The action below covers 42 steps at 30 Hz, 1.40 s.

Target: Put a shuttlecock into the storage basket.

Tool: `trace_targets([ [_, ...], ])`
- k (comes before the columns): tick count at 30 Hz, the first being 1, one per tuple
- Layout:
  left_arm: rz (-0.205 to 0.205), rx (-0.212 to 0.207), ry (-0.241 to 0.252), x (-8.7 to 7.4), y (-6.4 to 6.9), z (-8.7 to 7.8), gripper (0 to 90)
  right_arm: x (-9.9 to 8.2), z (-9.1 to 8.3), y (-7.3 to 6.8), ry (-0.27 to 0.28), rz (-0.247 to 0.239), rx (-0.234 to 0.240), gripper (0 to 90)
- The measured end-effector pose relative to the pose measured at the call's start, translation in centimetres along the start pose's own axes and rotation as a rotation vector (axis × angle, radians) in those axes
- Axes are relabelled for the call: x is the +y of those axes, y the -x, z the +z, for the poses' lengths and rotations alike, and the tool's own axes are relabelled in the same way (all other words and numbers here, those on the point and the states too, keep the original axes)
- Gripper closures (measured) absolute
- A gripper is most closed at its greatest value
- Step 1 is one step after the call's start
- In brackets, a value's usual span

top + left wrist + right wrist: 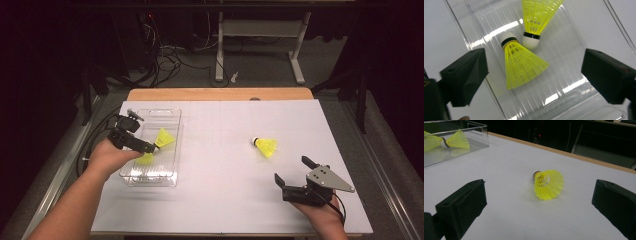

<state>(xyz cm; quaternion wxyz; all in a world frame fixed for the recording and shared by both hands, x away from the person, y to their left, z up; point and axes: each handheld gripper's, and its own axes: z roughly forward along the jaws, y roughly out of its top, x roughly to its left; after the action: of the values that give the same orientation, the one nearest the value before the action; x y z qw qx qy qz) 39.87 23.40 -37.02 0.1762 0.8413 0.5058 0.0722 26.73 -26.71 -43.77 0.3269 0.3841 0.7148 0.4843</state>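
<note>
Two yellow mesh shuttlecocks with white caps lie in a clear plastic tray (171,117) at the table's left. One shuttlecock (524,62) lies directly below my left gripper (534,72); the other (537,15) touches it cap to cap. The left gripper (150,149) hovers over the tray, open, with nothing pressed between its pads. A third shuttlecock (266,146) lies on its side on the white table cover. My right gripper (293,170) stands open just short of it, and this shuttlecock (547,183) sits ahead, between the lines of the two jaws.
The white cover (225,165) spreads over a wooden table (220,94). Cables and a desk frame (260,45) stand on the floor beyond the far edge. In the right gripper view the tray (474,132) sits at the far left.
</note>
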Motion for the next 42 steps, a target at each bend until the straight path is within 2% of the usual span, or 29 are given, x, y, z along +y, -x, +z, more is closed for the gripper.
trace_targets([
  [2, 0.008, 0.002, -0.008, 0.1, 0.2, 0.1, 0.2, 0.0, 0.0, 0.0, -0.001, 0.0, -0.001, 0.0],
  [9, 0.027, -0.015, 0.007, 0.6, 1.6, 0.2, 0.2, 0.0, 0.0, 0.0, -0.002, 0.0, -0.001, 0.0],
  [16, 0.077, -0.041, 0.02, 1.5, 3.8, 0.4, 0.2, 0.0, 0.0, 0.0, -0.001, 0.0, -0.001, 0.0],
  [29, 0.13, -0.076, 0.046, 2.5, 7.0, 1.0, 0.4, 0.0, 0.0, 0.1, 0.0, -0.002, 0.0, 0.0],
  [34, 0.164, -0.094, 0.05, 2.9, 8.9, 1.4, 0.6, 0.0, 0.0, 0.0, -0.001, -0.002, -0.001, 0.0],
  [42, 0.196, -0.111, 0.051, 3.8, 11.0, 2.2, 0.6, 0.0, 0.0, 0.1, 0.001, -0.002, 0.0, 0.0],
])
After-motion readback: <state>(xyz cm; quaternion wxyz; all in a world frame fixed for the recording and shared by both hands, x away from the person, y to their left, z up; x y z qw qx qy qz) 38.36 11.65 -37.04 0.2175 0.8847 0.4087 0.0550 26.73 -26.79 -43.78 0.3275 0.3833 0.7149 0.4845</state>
